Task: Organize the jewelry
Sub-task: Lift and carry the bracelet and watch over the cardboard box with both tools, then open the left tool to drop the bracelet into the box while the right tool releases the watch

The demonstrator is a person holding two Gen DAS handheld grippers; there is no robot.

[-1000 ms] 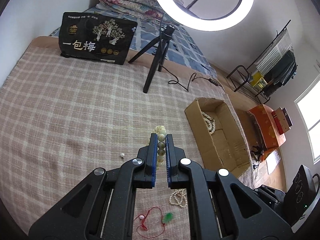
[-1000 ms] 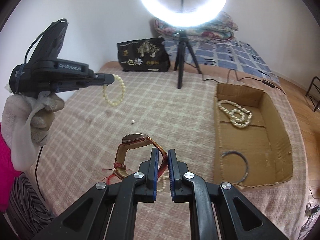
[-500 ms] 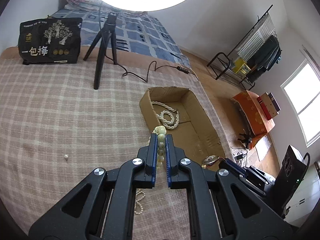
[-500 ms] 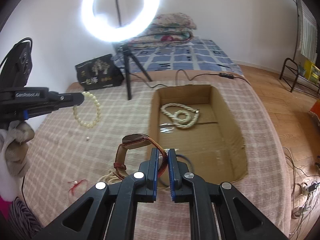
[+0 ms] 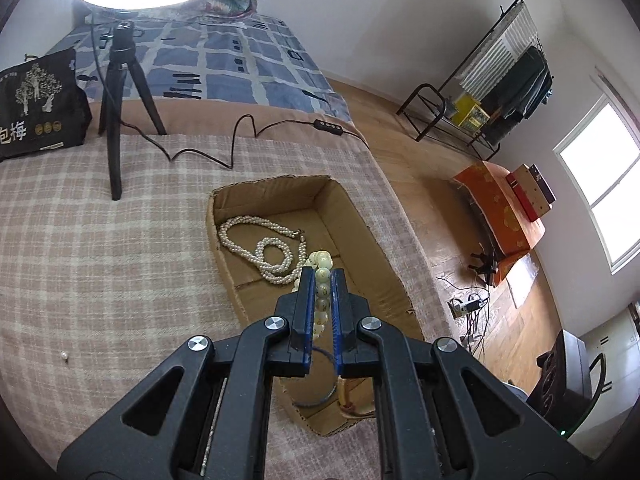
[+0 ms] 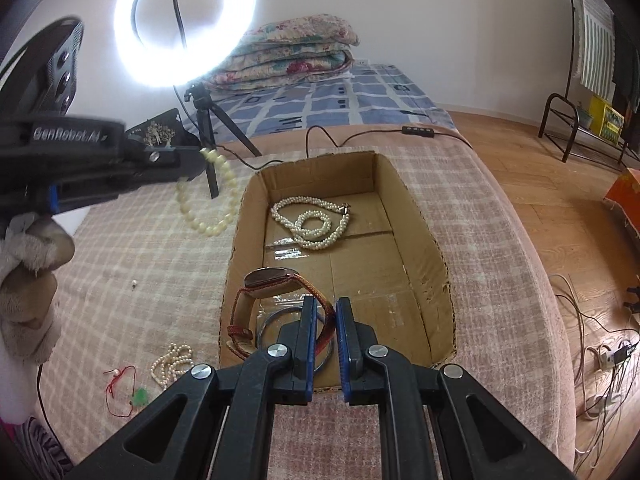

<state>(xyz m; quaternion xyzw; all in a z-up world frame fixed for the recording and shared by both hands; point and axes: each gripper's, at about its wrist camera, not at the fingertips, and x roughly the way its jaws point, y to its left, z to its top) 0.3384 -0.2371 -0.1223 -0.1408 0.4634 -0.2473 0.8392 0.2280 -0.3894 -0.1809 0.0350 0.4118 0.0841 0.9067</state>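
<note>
Two pieces are in our grip. Our left gripper (image 6: 202,160) clenches the bead bracelet (image 6: 208,196), whose loop dangles left of the cardboard box (image 6: 436,256). Our right gripper (image 6: 325,308) pinches the watch (image 6: 272,280) by its strap, face up, band curving down-left over the box's near end. Only the right view shows the loose pearl strand (image 6: 172,364) on the blanket.

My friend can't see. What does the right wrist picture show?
The right tool pinches a brown watch by its strap above a cardboard box holding a pearl necklace and a ring-shaped bangle. At left, the left tool dangles a cream bead bracelet over the checked blanket.
</note>
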